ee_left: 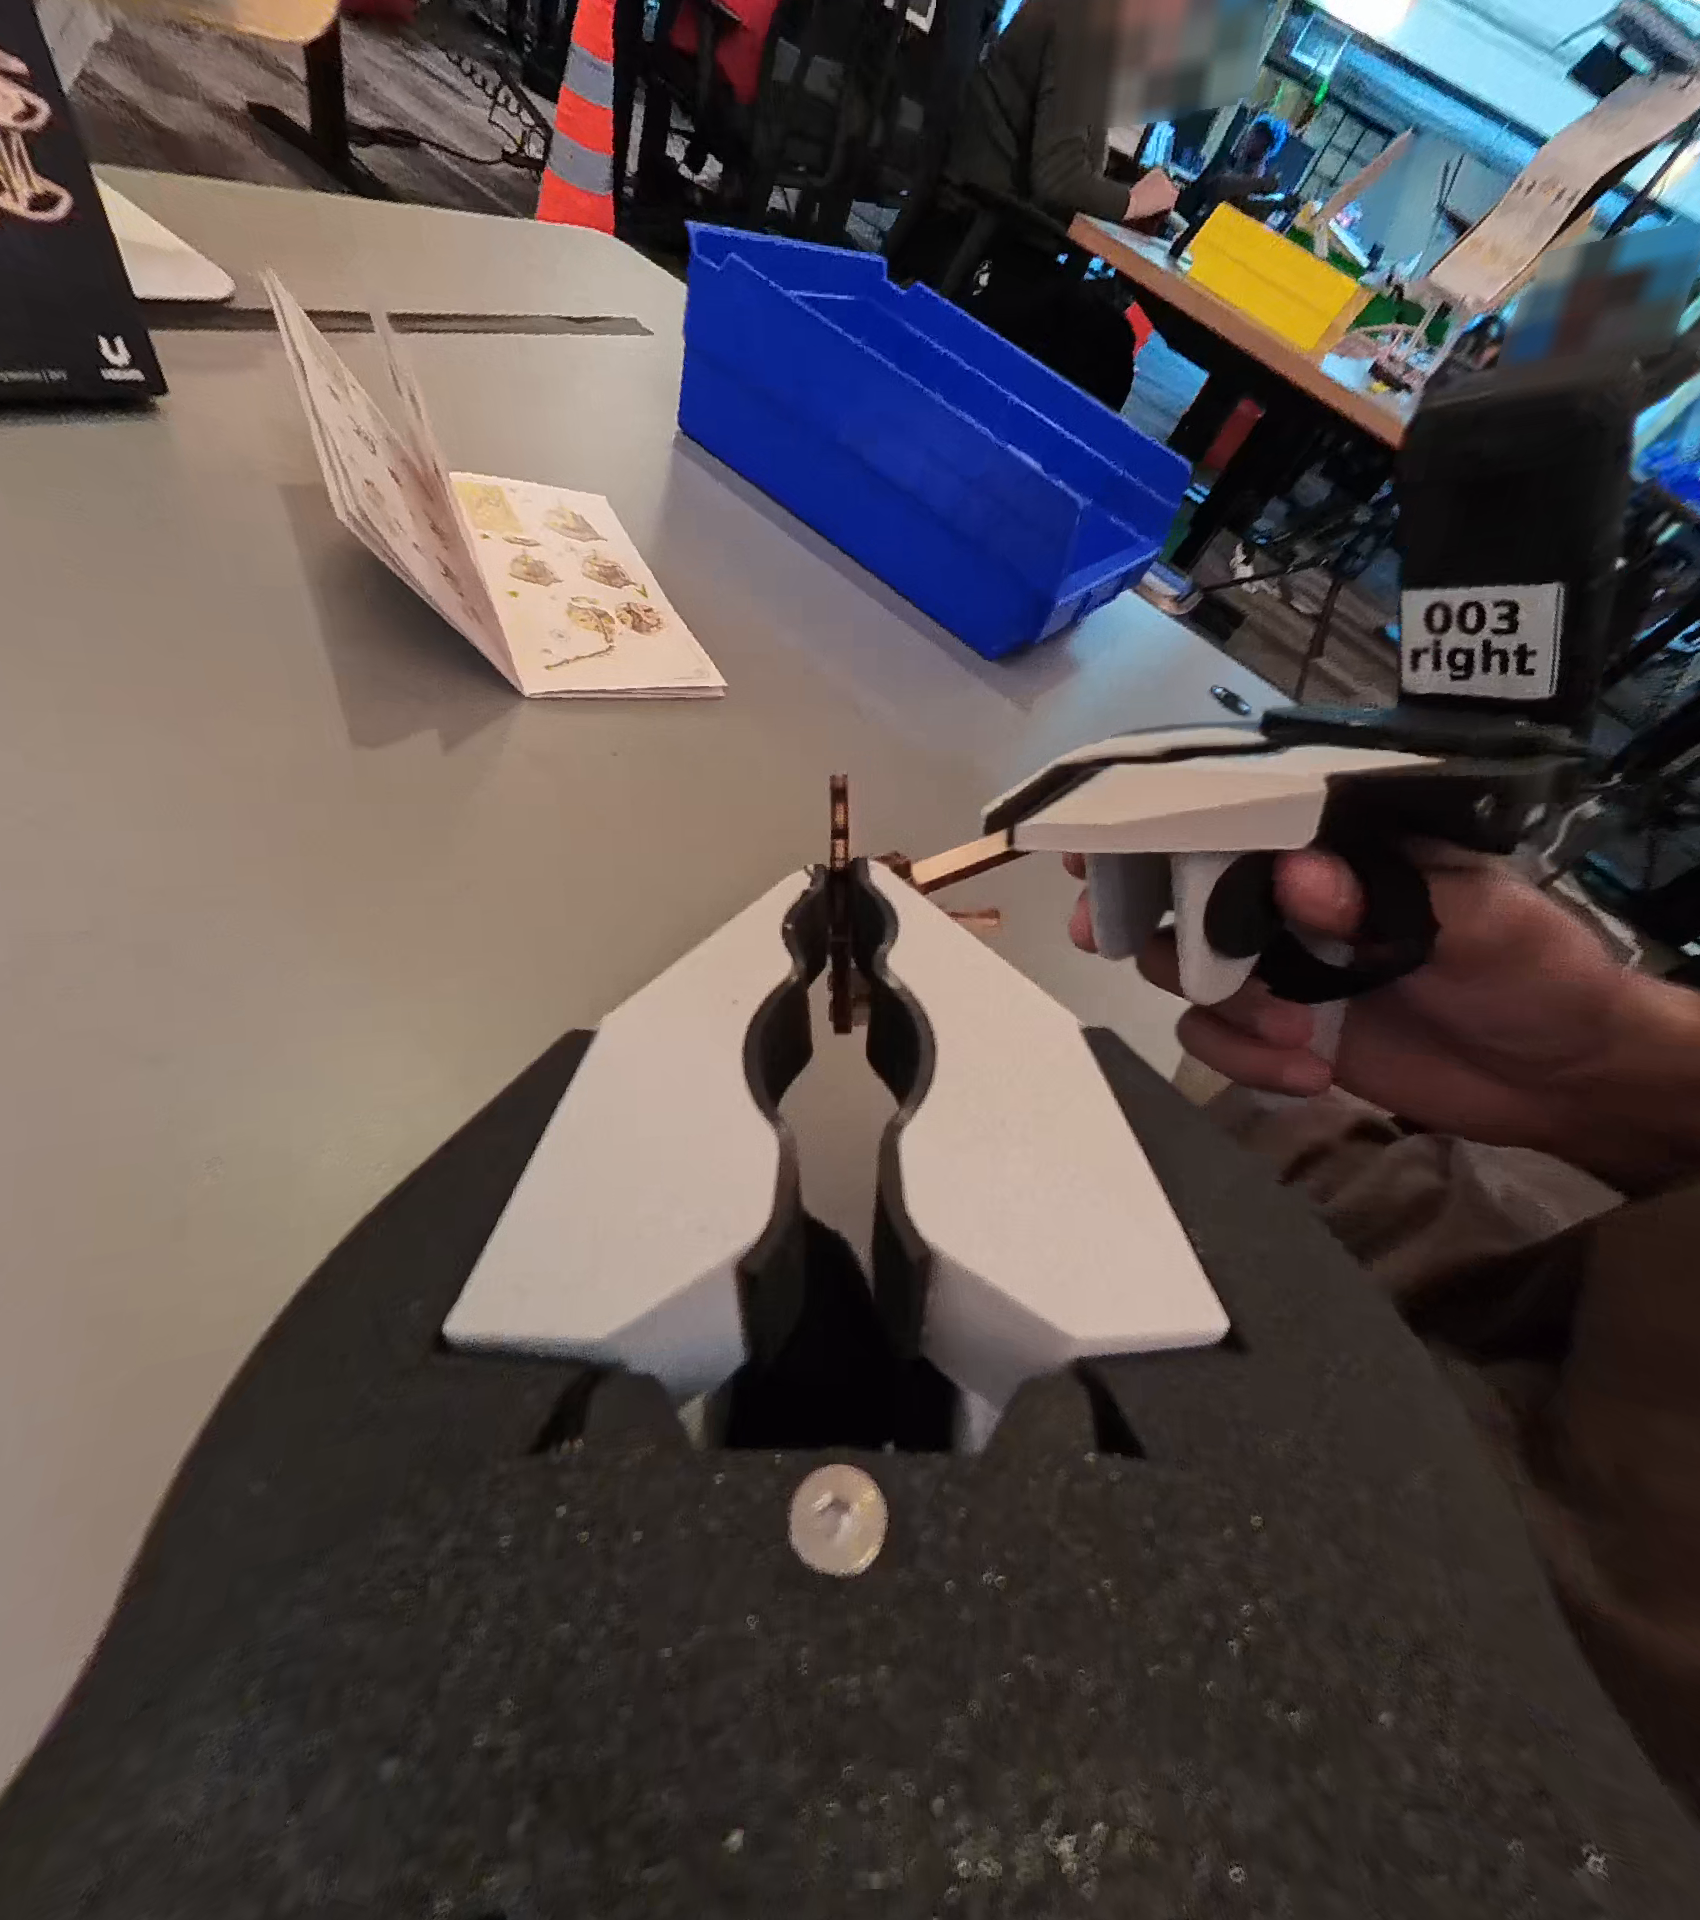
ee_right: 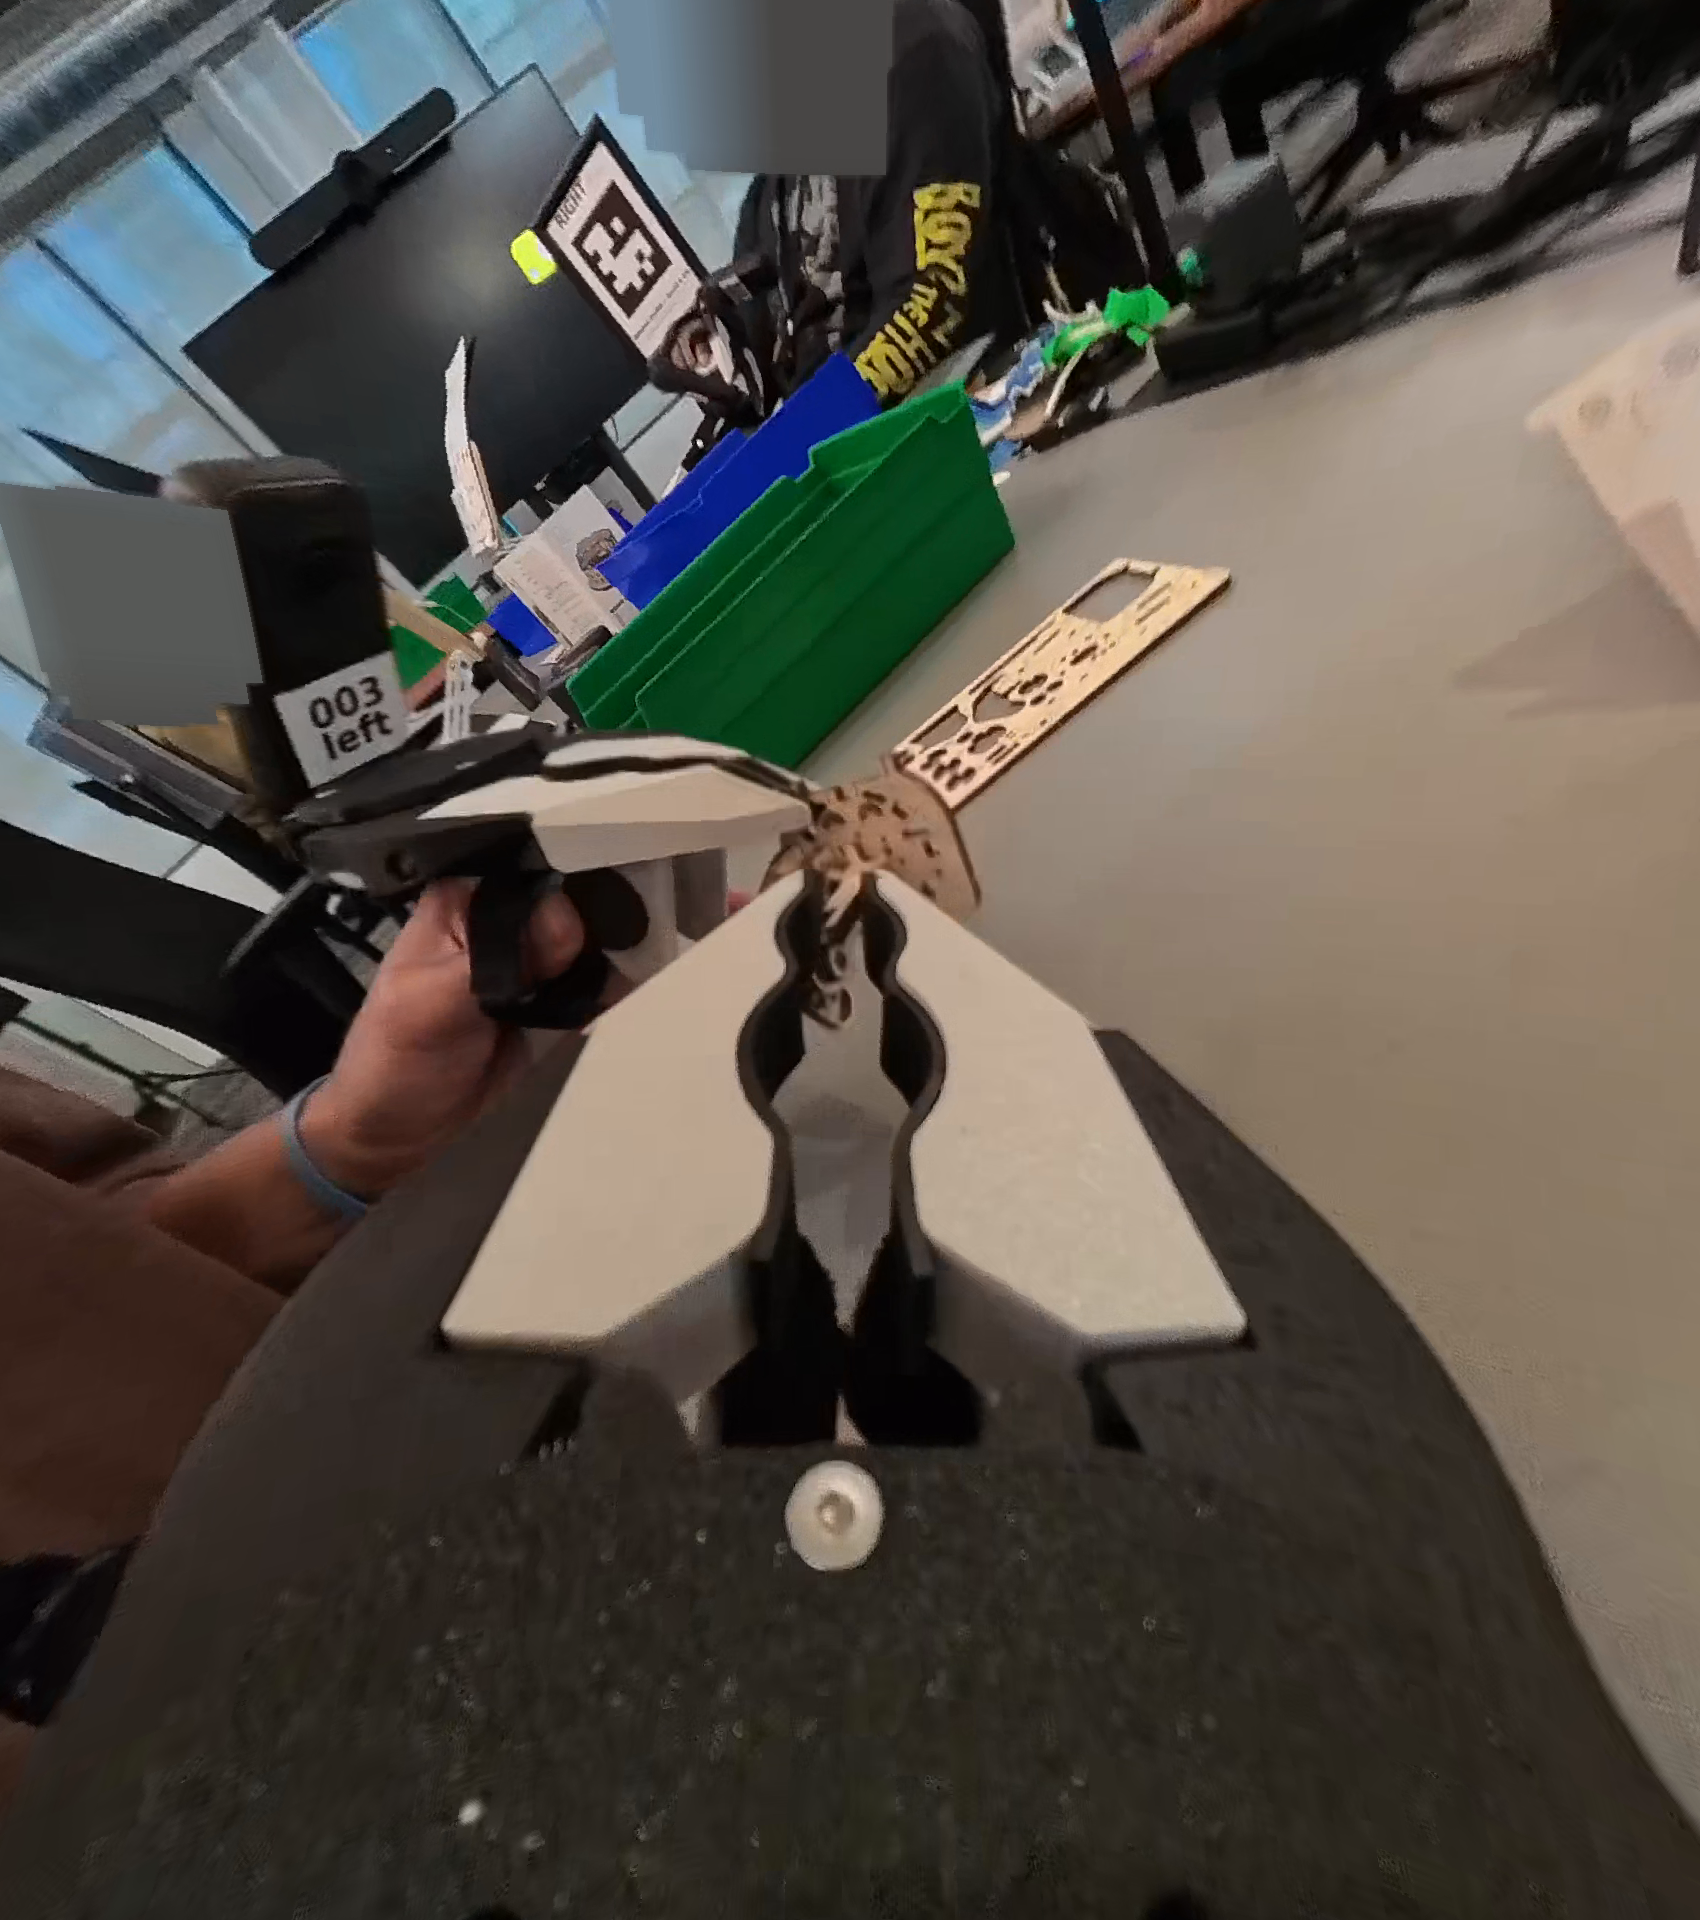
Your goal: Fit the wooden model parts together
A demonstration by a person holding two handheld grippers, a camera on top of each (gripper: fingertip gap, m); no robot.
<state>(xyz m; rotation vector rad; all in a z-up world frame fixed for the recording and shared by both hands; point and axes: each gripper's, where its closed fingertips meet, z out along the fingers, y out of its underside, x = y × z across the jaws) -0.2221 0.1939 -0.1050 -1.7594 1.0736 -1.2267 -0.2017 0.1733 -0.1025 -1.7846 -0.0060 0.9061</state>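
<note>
Joining is the step in hand: both grippers meet at mid-frame above the grey table (ee_left: 150,831), each pinching a wooden piece. In the left wrist view, the left gripper (ee_left: 841,883) is pressed together on a thin dark-edged wooden part (ee_left: 839,821) that stands upright, seen edge-on, poking out past the fingertips. From the right of that frame the right gripper (ee_left: 997,826) comes in sideways, clamped on a pale wooden strip (ee_left: 960,864) whose free end lies just beside the upright part; whether the two already touch I cannot tell.

In the right wrist view, the right gripper (ee_right: 841,894) pinches a laser-cut wooden piece (ee_right: 887,831), pale with dark cut-outs, and the left gripper (ee_right: 794,795) reaches in from the left of the frame to the same piece. Blur at the contact hides whether a tab sits in a slot.

My reading is that the parts are aligned or nearly so, not yet visibly seated. The next move likely calls for a small, straight push along the slot with both grips firm, since thin plywood could twist or snap if forced at an angle.

Elsewhere lie a leftover cut-out sheet (ee_right: 1064,675) right of centre beside a green bin (ee_right: 825,603), and in the left view an open instruction booklet (ee_left: 534,582) and a blue bin (ee_left: 908,457) in the upper middle.
</note>
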